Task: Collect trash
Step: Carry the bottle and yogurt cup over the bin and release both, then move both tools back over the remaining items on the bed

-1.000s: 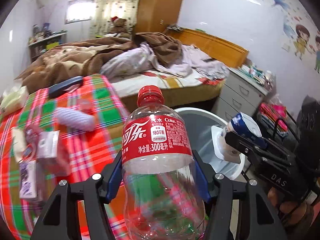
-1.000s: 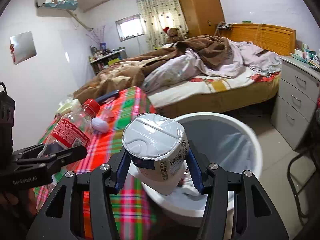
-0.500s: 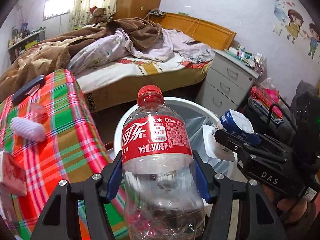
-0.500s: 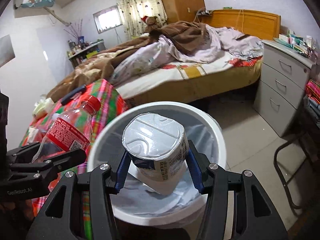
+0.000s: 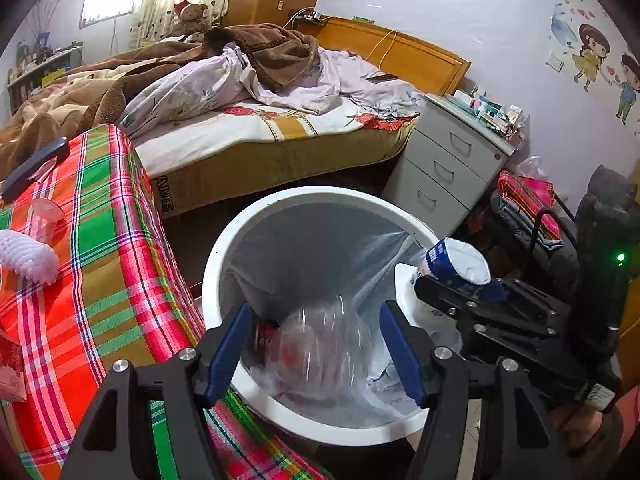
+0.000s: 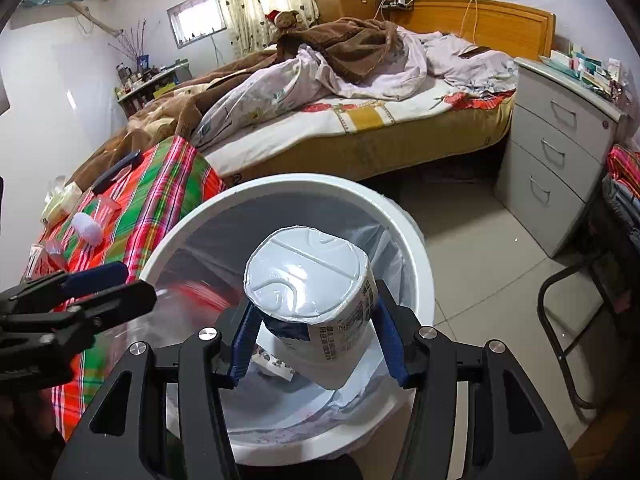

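Where visible, cup [image 6: 310, 304] tilted, lid up

One round white plastic bin [image 5: 224, 264] with a clear liner, one clear plastic bottle [image 5: 316, 344], blurred, and one white foil-lidded cup [image 6: 316, 304]. Two black blue-padded grippers [image 5: 316, 340] [image 6: 316, 344]. Perhaps one white knitted roll [image 5: 28, 256] on one plaid cloth [image 5: 108, 280].

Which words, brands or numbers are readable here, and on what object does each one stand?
"AVME" (uncertain reading): small tag on the yellow mattress side.
Red label of the clear plastic bottle: blurred by motion, unreadable.
Black print on the white-and-blue foil-lidded cup: too small to read.
Nothing else is legible.
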Available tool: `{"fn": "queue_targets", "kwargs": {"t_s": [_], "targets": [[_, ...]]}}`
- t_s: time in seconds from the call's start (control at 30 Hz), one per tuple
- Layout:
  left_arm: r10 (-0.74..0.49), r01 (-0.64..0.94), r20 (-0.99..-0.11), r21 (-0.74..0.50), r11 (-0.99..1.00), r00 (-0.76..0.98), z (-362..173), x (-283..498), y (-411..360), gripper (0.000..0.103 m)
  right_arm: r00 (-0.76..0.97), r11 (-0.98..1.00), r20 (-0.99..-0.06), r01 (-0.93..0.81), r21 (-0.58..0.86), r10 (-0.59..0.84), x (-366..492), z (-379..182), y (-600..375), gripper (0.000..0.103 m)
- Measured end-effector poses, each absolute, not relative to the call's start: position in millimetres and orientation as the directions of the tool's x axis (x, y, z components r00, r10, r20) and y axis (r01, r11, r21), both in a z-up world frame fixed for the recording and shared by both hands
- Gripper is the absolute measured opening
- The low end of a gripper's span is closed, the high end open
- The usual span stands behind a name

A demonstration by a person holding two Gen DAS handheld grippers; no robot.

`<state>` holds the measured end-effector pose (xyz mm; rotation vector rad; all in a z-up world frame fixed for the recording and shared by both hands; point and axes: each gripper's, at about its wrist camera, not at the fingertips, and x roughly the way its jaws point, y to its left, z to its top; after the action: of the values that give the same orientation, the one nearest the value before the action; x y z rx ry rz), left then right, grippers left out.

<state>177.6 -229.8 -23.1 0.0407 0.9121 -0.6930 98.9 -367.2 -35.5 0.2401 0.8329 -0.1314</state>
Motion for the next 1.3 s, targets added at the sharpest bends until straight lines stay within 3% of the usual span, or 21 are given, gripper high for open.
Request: {"fn": "queue_targets", "kwargs": {"t_s": [0.13, 1.3], "targets": [[-0.533, 0.558, -0.73, -0.251, 0.791, 0.428, -18.5, 174.6, -221.2, 0.07, 0.676, 0.961, -0.736, 0.219, 0.171, -0.023, 95.8, -33.9, -367.5, 0.069], [-0.406, 0.349, -0.66, -0.226, 0.909, 0.632, 19.3, 136.0, -68.1, 0.07, 0.763, 0.982, -0.642, 0.051, 0.179, 0.077, 95.0, -1.6, -283.4, 0.069]]}}
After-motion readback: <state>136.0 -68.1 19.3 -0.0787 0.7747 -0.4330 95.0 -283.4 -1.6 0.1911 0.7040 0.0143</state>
